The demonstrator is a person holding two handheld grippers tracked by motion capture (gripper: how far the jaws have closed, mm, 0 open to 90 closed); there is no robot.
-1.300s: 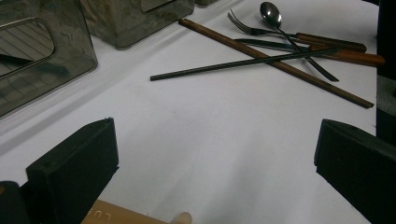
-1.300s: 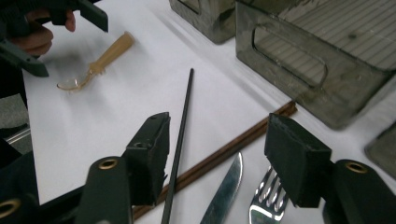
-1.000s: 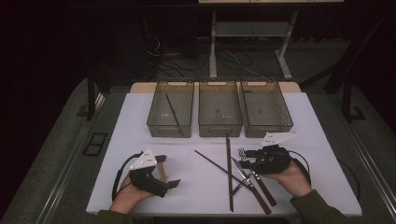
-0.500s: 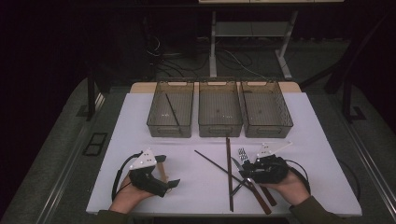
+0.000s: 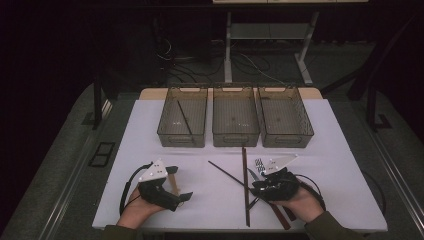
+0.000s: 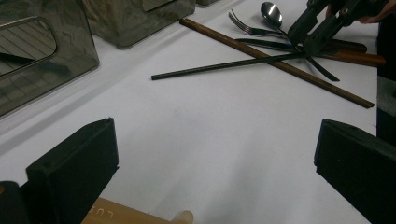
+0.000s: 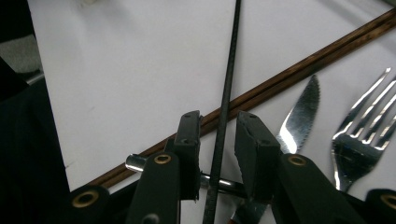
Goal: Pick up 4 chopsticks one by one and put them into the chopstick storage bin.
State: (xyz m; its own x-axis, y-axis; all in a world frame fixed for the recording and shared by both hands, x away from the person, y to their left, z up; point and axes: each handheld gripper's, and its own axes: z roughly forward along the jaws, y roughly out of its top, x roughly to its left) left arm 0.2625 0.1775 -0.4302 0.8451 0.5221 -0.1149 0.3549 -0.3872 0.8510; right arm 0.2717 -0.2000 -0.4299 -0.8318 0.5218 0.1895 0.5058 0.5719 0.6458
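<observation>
The right gripper [image 7: 218, 135] has sunk onto the cutlery pile, nearer the long brown wooden chopstick [image 5: 245, 185]. Its jaws have just been closing around the thin black chopstick [image 7: 227, 93], gaps still showing at each side.

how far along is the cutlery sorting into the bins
Barely started. Done: one dark stick lies in the left bin. In hand: the right hand-held gripper has been closing around the thin black chopstick, pads not yet pressing. Left: brown chopstick, knife, fork, spoon.

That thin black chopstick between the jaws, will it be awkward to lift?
Probably a bit. The black chopstick looks thin and smooth, so it may slip or pivot in the right gripper. It looks straight and stiff, so likely no flopping. It crosses the brown chopstick, which might get nudged.
</observation>
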